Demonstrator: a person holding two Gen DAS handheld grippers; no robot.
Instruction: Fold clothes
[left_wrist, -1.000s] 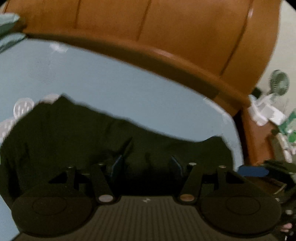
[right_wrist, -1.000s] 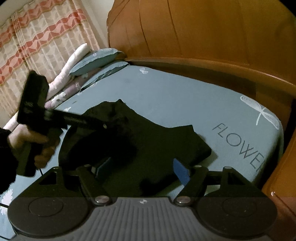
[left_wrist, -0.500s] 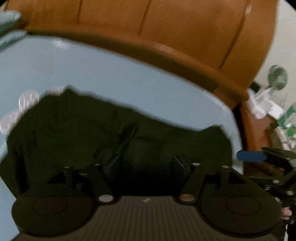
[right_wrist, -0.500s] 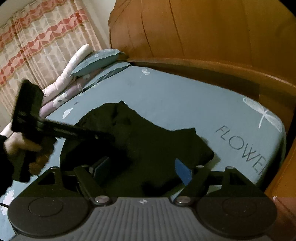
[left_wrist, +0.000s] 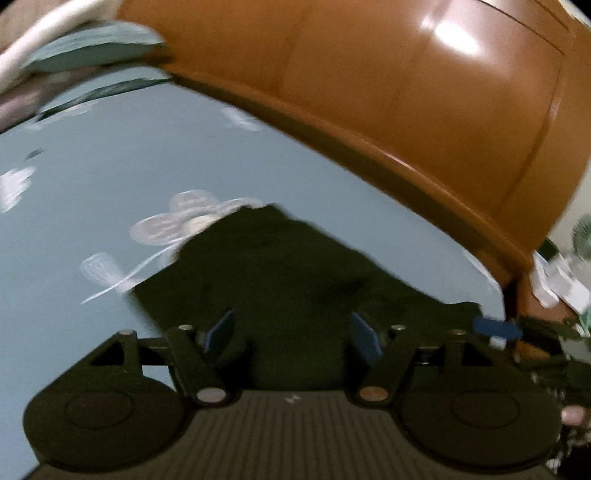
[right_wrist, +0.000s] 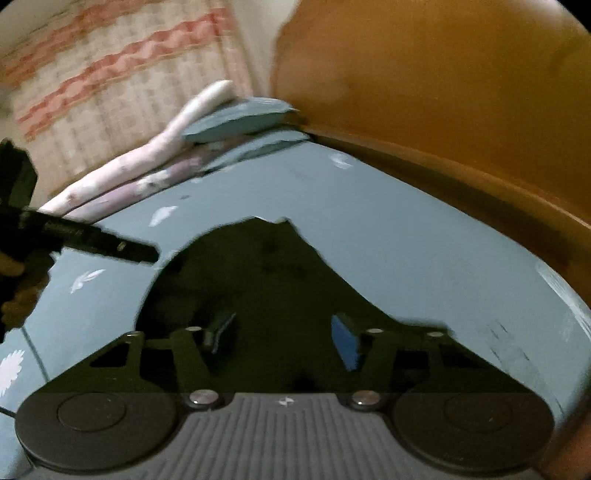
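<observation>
Blue-padded fingers (left_wrist: 221, 328) of the left gripper (left_wrist: 291, 332) stand wide apart, holding nothing, above the dark, crumpled cloth garment (left_wrist: 288, 280). Likewise spread and empty, the right gripper (right_wrist: 280, 336) hangs over the same garment (right_wrist: 266, 280), which lies on the pale blue flower-printed bedsheet (right_wrist: 406, 236) near the glossy brown wooden headboard (left_wrist: 406, 92).

Bare sheet (right_wrist: 388, 236) short of headboard (right_wrist: 443, 110)
</observation>
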